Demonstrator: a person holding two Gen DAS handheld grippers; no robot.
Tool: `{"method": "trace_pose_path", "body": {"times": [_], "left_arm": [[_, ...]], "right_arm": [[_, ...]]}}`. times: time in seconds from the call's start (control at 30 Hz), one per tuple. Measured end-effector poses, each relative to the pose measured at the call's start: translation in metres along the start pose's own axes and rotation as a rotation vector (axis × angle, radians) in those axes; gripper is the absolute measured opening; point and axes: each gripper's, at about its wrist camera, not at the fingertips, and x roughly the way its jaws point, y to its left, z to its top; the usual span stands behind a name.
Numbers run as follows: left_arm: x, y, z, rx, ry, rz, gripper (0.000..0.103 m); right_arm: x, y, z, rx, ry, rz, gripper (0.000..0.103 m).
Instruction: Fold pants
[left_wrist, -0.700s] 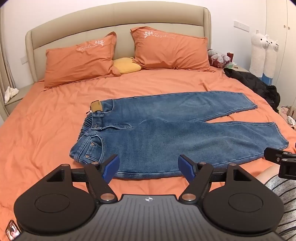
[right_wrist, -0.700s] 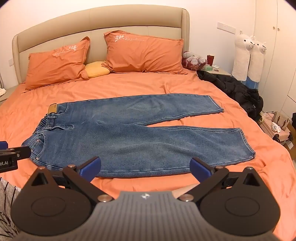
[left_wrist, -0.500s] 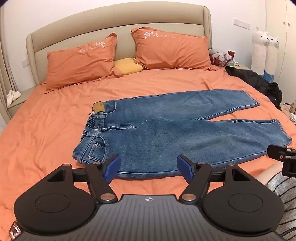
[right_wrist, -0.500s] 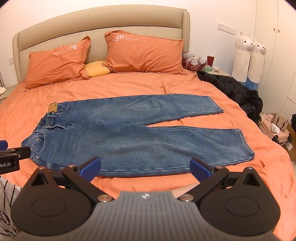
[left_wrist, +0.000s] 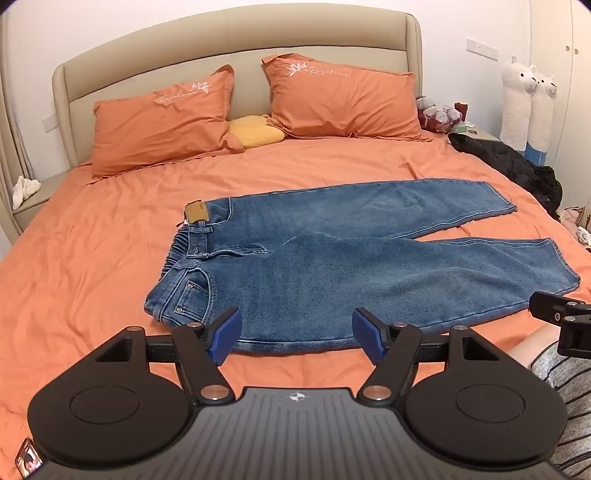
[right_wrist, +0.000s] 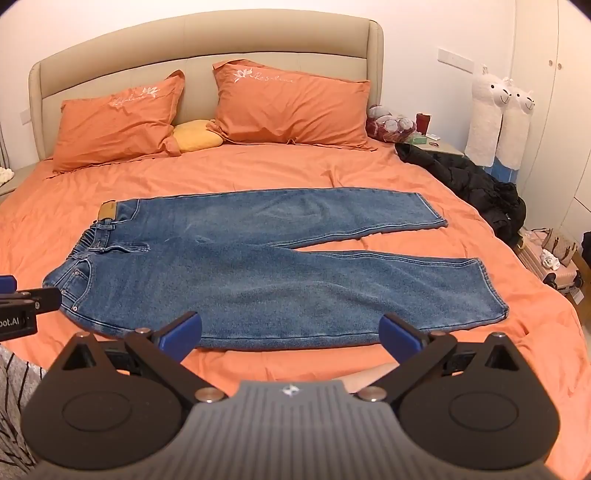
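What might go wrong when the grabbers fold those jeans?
The jeans have legs spread apart, so folding could leave them crooked. The orange sheet is wrinkly, and an open left gripper or right gripper might pinch it along with the denim.

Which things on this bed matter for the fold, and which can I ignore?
For the job:
- jeans, spread flat, legs splayed
- left claw, open, above the near edge
- right claw, open, above the near edge

Just lying about:
- two orange pillows
- yellow cushion
- black jacket at the bed's edge
- two alpaca plushies
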Motion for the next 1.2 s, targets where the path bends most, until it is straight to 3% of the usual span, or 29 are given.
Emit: {"method": "trace_pose_path", "body": {"times": [1.2], "left_arm": [[0.0015, 0.0023, -0.0003, -0.006, 0.0, -0.001, 0.08]], "right_arm": [[-0.0023, 0.0054, 0.0036, -0.021, -0.008, -0.007, 0.098]]}}
